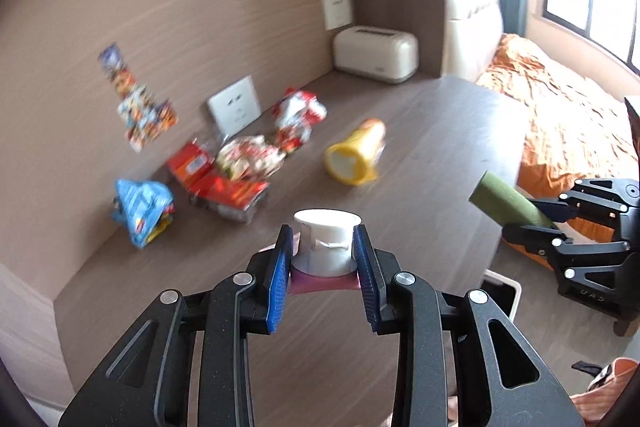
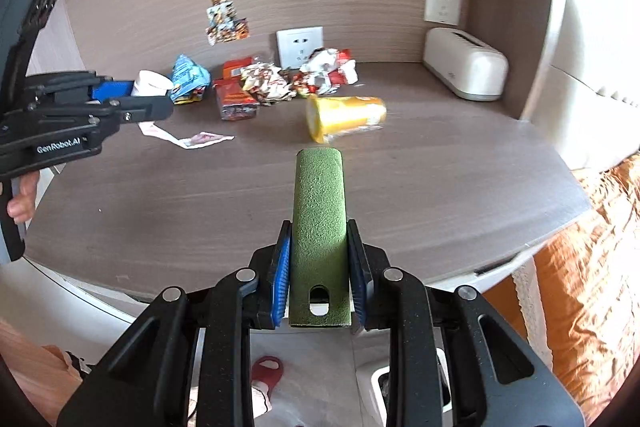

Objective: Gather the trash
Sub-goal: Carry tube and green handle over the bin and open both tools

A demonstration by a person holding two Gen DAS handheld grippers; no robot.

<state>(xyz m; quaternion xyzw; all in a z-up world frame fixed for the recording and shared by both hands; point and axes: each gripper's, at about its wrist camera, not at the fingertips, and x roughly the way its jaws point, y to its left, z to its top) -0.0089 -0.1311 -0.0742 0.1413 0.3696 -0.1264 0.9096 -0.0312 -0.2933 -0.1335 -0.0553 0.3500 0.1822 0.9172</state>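
Left gripper [image 1: 322, 259] clamped on white cup [image 1: 326, 241], right gripper [image 2: 319, 263] clamped on green roll [image 2: 319, 223] lengthwise; bin [image 1: 502, 293] lies below, nearer right.

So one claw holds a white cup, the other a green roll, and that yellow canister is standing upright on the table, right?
Not quite. The yellow canister lies on its side on the table, as the right wrist view shows. The left gripper does hold the white cup, and the right gripper the green roll.
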